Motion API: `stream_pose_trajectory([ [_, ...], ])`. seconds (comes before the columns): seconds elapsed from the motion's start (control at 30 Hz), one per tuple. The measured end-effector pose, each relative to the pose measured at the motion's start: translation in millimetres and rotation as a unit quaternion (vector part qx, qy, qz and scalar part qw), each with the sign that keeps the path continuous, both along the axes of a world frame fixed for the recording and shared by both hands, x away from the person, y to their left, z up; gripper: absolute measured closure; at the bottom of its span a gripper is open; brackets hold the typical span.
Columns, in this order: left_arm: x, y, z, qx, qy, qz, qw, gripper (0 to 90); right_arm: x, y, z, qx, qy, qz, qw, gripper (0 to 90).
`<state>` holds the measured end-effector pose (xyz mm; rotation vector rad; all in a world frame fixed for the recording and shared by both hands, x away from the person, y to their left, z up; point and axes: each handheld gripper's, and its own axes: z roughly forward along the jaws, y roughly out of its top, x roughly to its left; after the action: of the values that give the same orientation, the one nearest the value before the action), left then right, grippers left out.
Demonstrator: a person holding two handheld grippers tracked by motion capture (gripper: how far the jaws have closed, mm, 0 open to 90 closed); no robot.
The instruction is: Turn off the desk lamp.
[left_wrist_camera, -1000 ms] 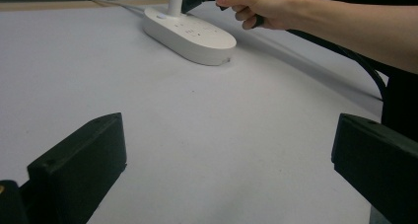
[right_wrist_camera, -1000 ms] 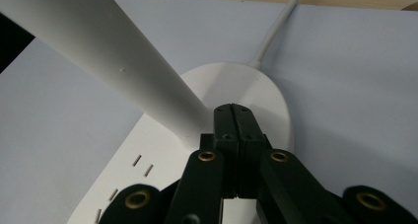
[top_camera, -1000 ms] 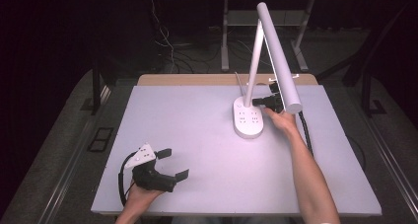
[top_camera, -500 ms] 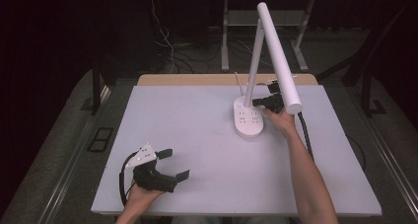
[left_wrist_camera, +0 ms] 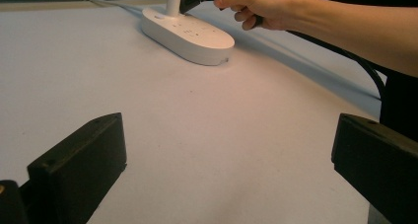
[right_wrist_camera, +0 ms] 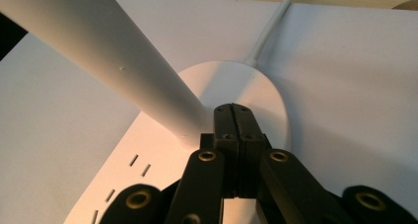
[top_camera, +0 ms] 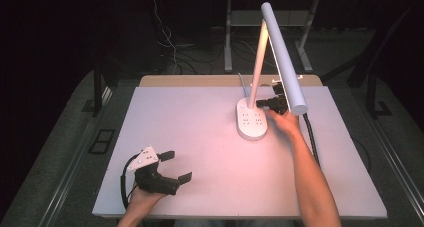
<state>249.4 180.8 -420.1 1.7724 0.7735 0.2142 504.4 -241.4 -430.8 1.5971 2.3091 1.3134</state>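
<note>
Far right on the white surface [top_camera: 200, 137] stands the desk lamp [top_camera: 252, 118], its oval base (socket slots on top) running long axis near-to-far. The white stem rises from the far end of the base, tilting slightly right, and the long light bar [top_camera: 284, 57] slopes down from the top toward the near right. The right gripper [top_camera: 265, 103] sits at the foot of the stem, jaws pressed flat together with nothing between them, their tips just at the stem's base above the oval. A white cord [right_wrist_camera: 273, 26] leaves the far end of the base. Near left, the left gripper [top_camera: 175, 166] rests low over the surface, jaws spread wide, pointing right toward the lamp, well apart from it.
</note>
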Motion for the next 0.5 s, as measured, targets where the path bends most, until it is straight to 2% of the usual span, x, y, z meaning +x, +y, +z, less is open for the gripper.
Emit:
stream_pose_trajectory([
  [0.13,0.1,-0.4,-0.3,0.001,0.001,-0.002,1.0000,0.0,-1.2,2.1,0.6,-0.005,0.002,-0.010,0.9999,90.0],
  [0.5,-0.3,0.3,0.1,0.000,-0.001,0.000,1.0000,0.0,-2.7,3.7,1.2,-0.007,-0.004,-0.009,0.9999,90.0],
])
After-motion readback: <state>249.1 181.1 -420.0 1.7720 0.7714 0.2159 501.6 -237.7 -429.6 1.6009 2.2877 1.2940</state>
